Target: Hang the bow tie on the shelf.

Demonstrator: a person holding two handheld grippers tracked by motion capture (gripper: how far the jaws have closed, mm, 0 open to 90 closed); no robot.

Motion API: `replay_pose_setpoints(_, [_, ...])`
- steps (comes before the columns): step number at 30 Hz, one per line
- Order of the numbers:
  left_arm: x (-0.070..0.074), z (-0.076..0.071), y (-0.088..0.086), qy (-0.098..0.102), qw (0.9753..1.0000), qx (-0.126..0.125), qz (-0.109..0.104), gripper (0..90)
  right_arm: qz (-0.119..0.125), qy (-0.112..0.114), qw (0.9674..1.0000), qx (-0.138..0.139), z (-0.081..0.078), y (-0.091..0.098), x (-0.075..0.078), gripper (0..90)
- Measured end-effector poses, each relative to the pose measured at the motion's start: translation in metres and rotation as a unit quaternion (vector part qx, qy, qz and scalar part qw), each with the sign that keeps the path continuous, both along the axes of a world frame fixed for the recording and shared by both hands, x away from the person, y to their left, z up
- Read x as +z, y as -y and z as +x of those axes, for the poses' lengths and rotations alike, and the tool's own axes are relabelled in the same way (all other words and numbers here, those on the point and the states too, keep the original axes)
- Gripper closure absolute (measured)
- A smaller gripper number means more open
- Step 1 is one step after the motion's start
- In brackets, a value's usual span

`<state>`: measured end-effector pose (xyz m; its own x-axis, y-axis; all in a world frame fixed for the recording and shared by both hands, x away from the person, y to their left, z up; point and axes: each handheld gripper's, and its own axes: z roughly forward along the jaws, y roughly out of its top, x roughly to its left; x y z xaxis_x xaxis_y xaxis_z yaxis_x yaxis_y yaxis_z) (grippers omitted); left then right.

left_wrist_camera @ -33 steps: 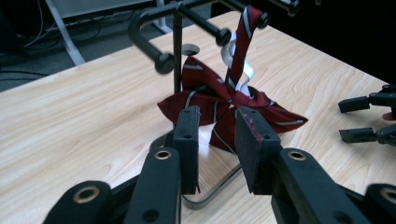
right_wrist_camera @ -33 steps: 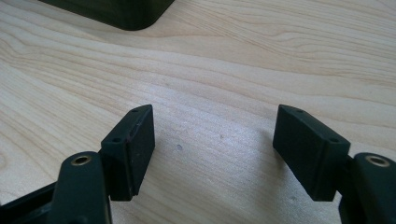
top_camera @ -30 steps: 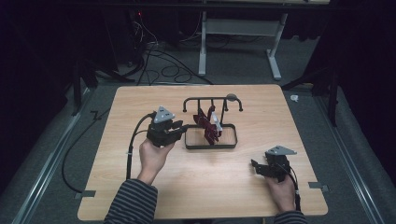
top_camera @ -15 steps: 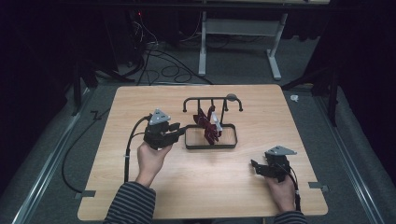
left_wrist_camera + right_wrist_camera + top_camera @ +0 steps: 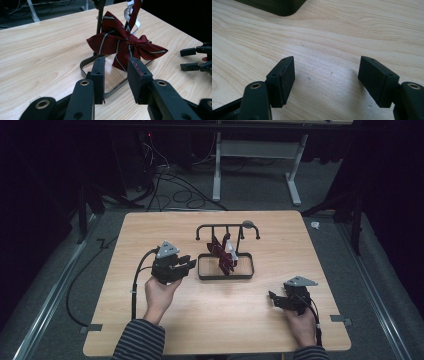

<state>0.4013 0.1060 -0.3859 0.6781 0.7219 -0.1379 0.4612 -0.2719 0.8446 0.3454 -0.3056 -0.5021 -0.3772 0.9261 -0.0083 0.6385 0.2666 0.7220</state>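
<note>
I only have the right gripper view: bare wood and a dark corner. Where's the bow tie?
Observer: The bow tie hangs on the black stand, above its base frame.
Operator: Is the left gripper on it?
Observer: No. The left gripper points at it from short of the fabric, jaws partly open and empty.
Operator: And mine?
Observer: The right gripper rests near the table's front right corner, apart from the stand.

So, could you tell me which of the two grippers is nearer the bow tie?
The left gripper, beside the stand holding the bow tie; the right gripper sits farther off.
</note>
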Motion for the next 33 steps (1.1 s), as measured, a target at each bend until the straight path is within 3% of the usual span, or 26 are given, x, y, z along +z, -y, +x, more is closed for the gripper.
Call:
replay_pose_setpoints(14, [-0.008, -0.01, -0.009, 0.003, 0.9998, 0.007, 0.018, 68.0, 0.0, 0.0, 1.0, 0.001, 0.0, 0.0, 0.0, 30.7])
replay_pose_setpoints(33, [-0.021, -0.028, -0.024, -0.005, 0.9998, 0.006, 0.019, 68.0, -0.002, 0.0, 1.0, 0.0, 0.0, 0.0, 0.0, 30.8])
